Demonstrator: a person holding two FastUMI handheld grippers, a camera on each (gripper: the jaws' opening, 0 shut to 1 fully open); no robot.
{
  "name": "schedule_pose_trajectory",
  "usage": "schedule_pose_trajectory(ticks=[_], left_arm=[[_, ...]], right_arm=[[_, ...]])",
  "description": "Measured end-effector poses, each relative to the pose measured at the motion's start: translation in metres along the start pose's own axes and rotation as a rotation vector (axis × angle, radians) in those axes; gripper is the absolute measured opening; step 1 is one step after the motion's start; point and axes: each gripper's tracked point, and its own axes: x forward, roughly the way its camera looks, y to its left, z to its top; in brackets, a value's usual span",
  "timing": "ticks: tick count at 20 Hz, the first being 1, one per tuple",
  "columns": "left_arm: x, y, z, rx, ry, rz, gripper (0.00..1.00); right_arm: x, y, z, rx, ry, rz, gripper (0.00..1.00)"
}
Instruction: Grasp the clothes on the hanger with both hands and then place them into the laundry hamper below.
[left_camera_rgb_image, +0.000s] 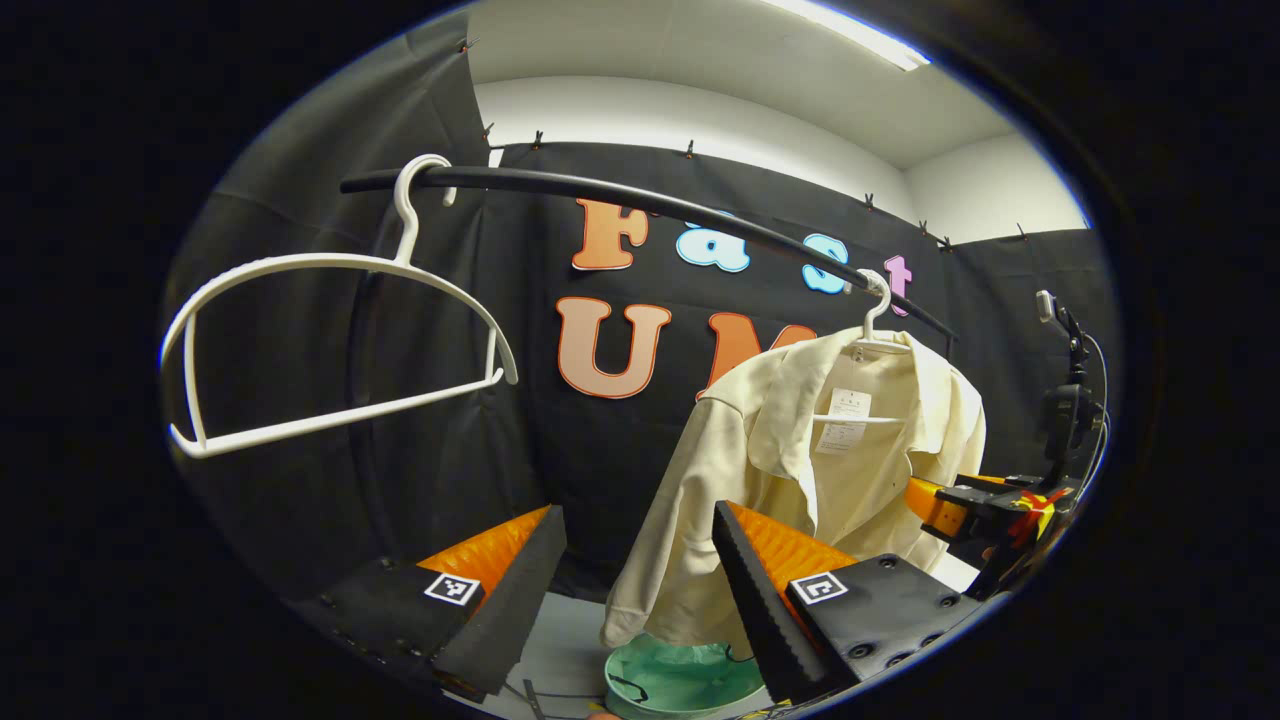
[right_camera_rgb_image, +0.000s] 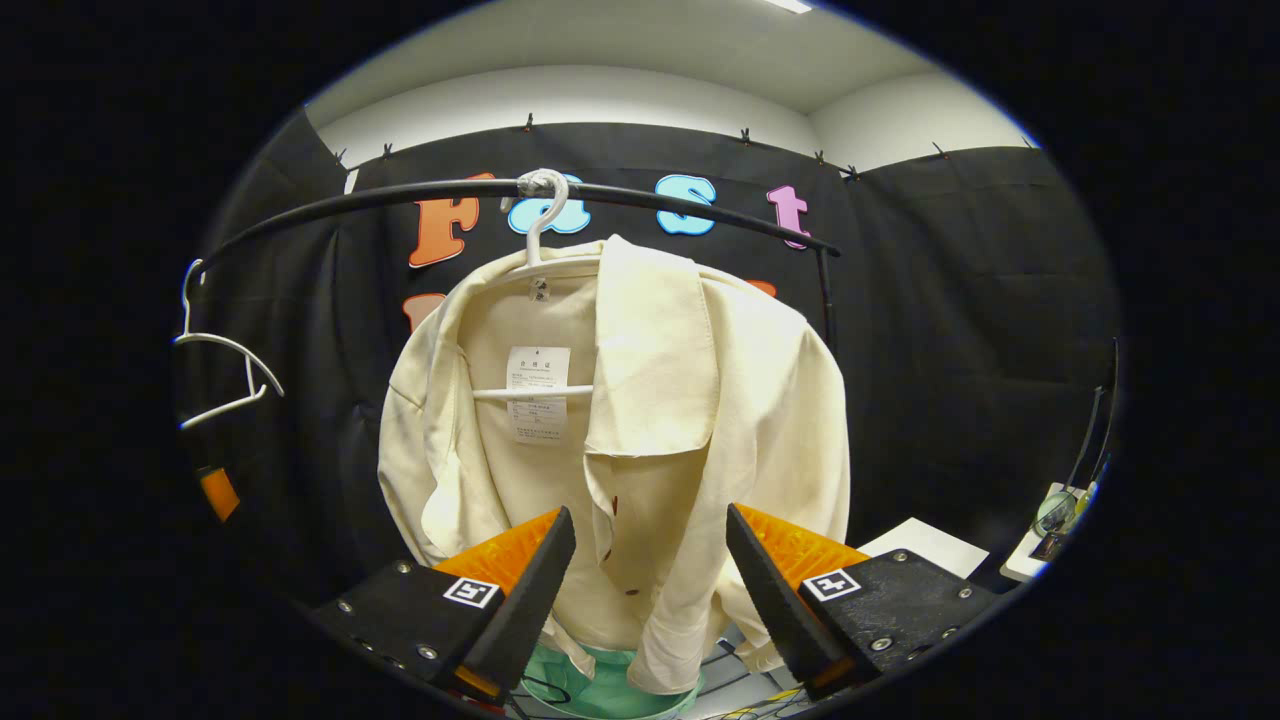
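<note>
- The right gripper has its jaws spread wide with nothing between them; in the right gripper view the cream shirt hangs straight ahead, its lower front falling in the gap between the fingers but, as far as I can judge, beyond them and untouched.
- The left gripper is likewise spread and empty; in the left gripper view the shirt lies ahead and off to its right, so this hand looks the farther of the two.
- The right gripper also shows in the left gripper view, just beside the shirt's far edge.
- The shirt hangs on a white hanger hooked over the black rail; its long axis runs straight down, one sleeve trailing lowest.
- The laundry hamper, with a green lining, sits directly below the shirt's hem.
- A second white hanger, bare, hangs on the same rail well away from the shirt, on the left gripper's side.
- Likely snag: the hanger's hook on the rail, should the shirt be pulled down and not lifted off the shoulders.
</note>
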Motion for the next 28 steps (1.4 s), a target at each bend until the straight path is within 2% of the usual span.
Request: schedule_pose_trajectory(ticks=[1,3,5,7,8,11,13,14,15,16,17,18,22,28], left_arm=[[0.002,-0.002,-0.001,-0.001,0.003,0.006,1.00],[0.007,-0.004,-0.001,0.009,0.007,0.020,0.93],[0.010,-0.009,-0.001,0.025,0.010,0.025,1.00],[0.012,-0.013,-0.001,0.032,0.011,0.029,1.00],[0.012,-0.015,-0.003,0.033,0.012,0.032,0.97],[0.015,-0.021,-0.005,0.034,0.020,0.042,0.97],[0.017,-0.023,-0.006,0.039,0.025,0.044,0.97],[0.018,-0.025,-0.007,0.040,0.024,0.042,0.94],[0.019,-0.029,-0.008,0.039,0.025,0.036,0.94],[0.022,-0.032,-0.009,0.036,0.027,0.032,1.00],[0.024,-0.037,-0.010,0.035,0.030,0.023,1.00],[0.026,-0.043,-0.011,0.035,0.032,0.011,1.00],[0.041,-0.075,-0.012,0.033,0.041,-0.041,1.00],[0.060,-0.113,-0.024,0.022,0.068,-0.120,1.00]], right_arm=[[0.008,0.002,-0.002,0.013,0.011,0.008,0.94],[0.026,0.004,-0.002,0.031,0.022,0.013,0.95],[0.038,0.005,-0.001,0.027,0.021,0.011,0.95],[0.048,0.005,0.000,0.015,0.019,0.006,0.94],[0.052,0.003,0.000,0.011,0.019,0.004,0.93],[0.067,-0.001,0.000,0.016,0.023,0.001,0.86],[0.074,-0.005,0.000,0.031,0.026,0.016,0.76],[0.076,-0.008,0.001,0.040,0.025,0.022,0.64],[0.077,-0.012,0.002,0.046,0.027,0.027,0.56],[0.076,-0.015,0.001,0.052,0.029,0.032,0.39],[0.075,-0.017,0.001,0.060,0.031,0.040,0.31],[0.073,-0.017,0.001,0.068,0.030,0.054,0.17],[0.062,-0.020,-0.003,0.073,0.036,0.093,0.04],[0.042,-0.026,-0.003,0.086,0.029,0.122,0.00]])
